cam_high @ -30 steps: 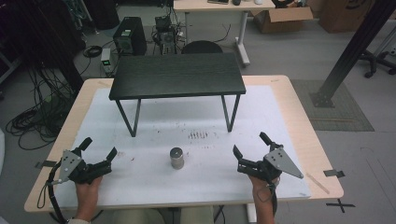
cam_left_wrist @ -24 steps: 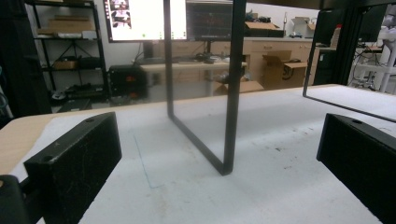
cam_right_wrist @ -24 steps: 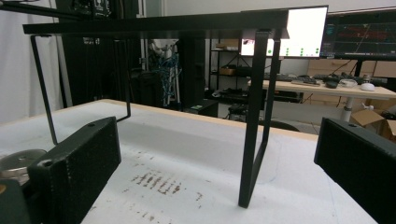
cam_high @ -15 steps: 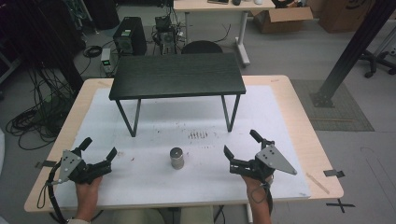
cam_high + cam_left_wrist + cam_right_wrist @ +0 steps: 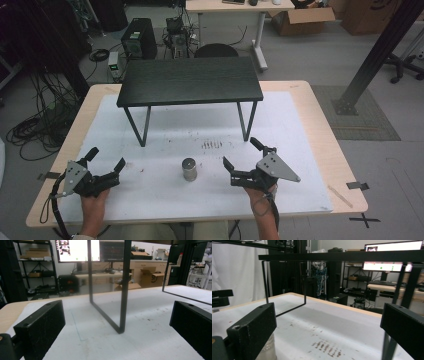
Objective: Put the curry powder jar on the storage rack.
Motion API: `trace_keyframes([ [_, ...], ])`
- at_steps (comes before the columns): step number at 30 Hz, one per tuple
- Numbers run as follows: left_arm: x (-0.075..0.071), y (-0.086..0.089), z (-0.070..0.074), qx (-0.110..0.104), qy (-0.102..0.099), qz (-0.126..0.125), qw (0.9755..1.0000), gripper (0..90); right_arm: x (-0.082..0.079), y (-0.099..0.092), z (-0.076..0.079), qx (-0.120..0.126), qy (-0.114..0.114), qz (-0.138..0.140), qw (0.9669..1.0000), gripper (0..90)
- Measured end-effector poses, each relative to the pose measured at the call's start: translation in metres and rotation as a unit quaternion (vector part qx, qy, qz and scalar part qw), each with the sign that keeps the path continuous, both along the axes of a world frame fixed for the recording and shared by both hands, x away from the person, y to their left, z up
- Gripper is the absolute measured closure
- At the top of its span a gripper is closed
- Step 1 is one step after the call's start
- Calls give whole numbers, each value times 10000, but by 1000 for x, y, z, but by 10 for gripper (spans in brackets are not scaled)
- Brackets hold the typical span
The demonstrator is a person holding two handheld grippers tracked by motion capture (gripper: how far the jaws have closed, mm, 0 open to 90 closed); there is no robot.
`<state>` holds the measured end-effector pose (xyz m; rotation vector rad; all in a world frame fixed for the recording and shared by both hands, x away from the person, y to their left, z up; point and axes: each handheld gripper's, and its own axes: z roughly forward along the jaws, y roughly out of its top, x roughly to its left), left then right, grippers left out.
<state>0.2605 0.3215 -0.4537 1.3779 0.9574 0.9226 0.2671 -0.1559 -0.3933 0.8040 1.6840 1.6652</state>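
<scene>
A small metal cylinder [image 5: 189, 169] stands upright on the white mat [image 5: 300, 150], between my two grippers. My left gripper [image 5: 107, 157] rests at the mat's front left, open and holding nothing. To the right of the cylinder, my right gripper [image 5: 240, 151] is open, jaws pointing left and away, a short gap from the cylinder. In the right gripper view [image 5: 327, 335] the cylinder [image 5: 268, 350] peeks out behind the left jaw at the bottom. The left gripper view [image 5: 117, 345] looks between wide jaws at the small table's leg frame [image 5: 122, 302].
A low black table [image 5: 190, 80] on thin metal legs stands on the mat's far half. Dark smudges [image 5: 212, 145] mark the mat ahead of the cylinder. The wooden tabletop [image 5: 345, 165] borders the mat; computers and cables lie on the floor beyond.
My right gripper has slid left and slightly forward, closing in on the cylinder's right side. The left gripper and the cylinder have stayed put.
</scene>
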Motion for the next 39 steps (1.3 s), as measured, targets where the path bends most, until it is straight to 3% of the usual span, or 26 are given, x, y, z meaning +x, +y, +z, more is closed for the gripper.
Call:
trace_keyframes([
  [18, 0, 0, 0, -4, -6, -1, 10000, 4, 6, 36, -3, -131, 129, 491, 9986, 0],
  [35, 0, 0, 0, -3, -8, -1, 10000, 5, 8, 69, -20, -321, 388, 938, 9943, 0],
  [39, 0, 0, 0, -6, -9, -2, 10000, 4, 11, 79, -25, -394, 500, 1084, 9921, 1],
])
